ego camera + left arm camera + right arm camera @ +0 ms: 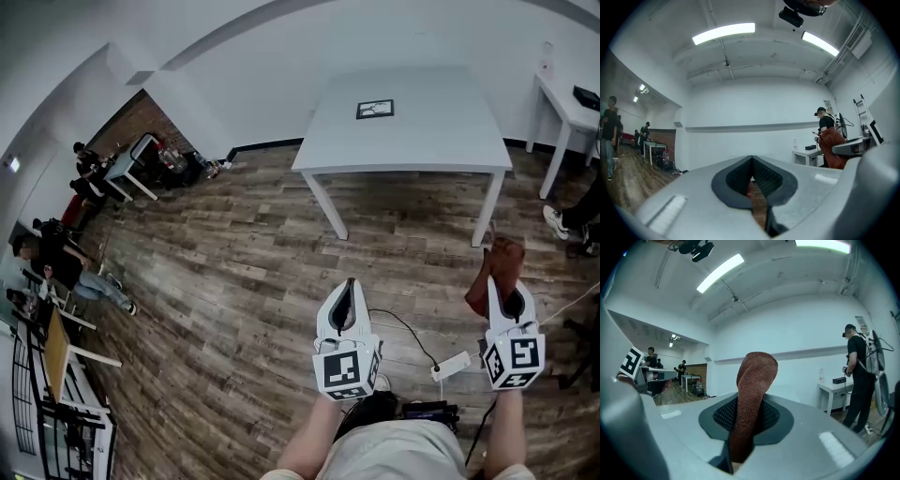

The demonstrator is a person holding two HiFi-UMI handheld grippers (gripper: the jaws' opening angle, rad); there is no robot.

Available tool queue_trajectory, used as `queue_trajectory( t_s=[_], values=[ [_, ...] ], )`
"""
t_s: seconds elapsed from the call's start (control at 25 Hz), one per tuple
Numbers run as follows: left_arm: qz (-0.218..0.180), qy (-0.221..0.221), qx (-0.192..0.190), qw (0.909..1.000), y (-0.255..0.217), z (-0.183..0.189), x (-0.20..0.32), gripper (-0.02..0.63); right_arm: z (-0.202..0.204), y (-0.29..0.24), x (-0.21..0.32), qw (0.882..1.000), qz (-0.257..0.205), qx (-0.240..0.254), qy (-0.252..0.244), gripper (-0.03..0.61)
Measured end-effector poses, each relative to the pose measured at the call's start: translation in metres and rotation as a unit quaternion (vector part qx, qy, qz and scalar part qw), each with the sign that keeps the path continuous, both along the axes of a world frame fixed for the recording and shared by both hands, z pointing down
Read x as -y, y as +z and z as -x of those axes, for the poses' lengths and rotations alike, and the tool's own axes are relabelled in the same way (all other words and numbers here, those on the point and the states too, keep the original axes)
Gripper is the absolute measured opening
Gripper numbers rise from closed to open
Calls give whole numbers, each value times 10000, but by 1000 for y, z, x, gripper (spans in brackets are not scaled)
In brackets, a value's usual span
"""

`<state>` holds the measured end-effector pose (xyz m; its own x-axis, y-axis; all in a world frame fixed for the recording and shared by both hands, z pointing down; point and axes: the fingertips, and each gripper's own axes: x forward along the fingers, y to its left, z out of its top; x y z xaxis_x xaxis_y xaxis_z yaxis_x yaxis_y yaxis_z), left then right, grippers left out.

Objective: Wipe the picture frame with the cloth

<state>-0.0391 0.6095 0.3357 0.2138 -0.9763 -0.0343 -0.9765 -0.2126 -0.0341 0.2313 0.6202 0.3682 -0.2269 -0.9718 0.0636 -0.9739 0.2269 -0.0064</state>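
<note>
A small dark picture frame (375, 109) lies flat near the far side of the white table (412, 150). A reddish-brown cloth (495, 270) hangs from my right gripper (509, 298), whose jaws are shut on it; in the right gripper view the cloth (750, 404) stands up between the jaws. My left gripper (344, 302) is held beside it, low over the floor, jaws shut with nothing between them. Both grippers are well short of the table. In the left gripper view my left gripper (752, 180) points at a white wall.
Wood floor lies between me and the table. A white power strip (451, 366) and cables lie on the floor by my feet. A second white table (569, 103) stands at the right, with a person's shoe (555, 221) near it. People and desks sit far left (89, 173).
</note>
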Motion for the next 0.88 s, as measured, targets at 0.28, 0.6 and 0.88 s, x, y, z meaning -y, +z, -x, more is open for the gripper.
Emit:
queue_trajectory(
  t_s=[0.28,0.6,0.88],
  values=[
    [21,66,-133,9999,15,11,64,2,12,6,62,9999,12,-115,36,92],
    [-4,152,-335,9993,10,59,172,0,60,-11,169,9995,-90,-286,81,92],
    [-33,332,-352,9988,1,86,240,0,93,-29,233,9992,-163,-327,160,92]
  ],
)
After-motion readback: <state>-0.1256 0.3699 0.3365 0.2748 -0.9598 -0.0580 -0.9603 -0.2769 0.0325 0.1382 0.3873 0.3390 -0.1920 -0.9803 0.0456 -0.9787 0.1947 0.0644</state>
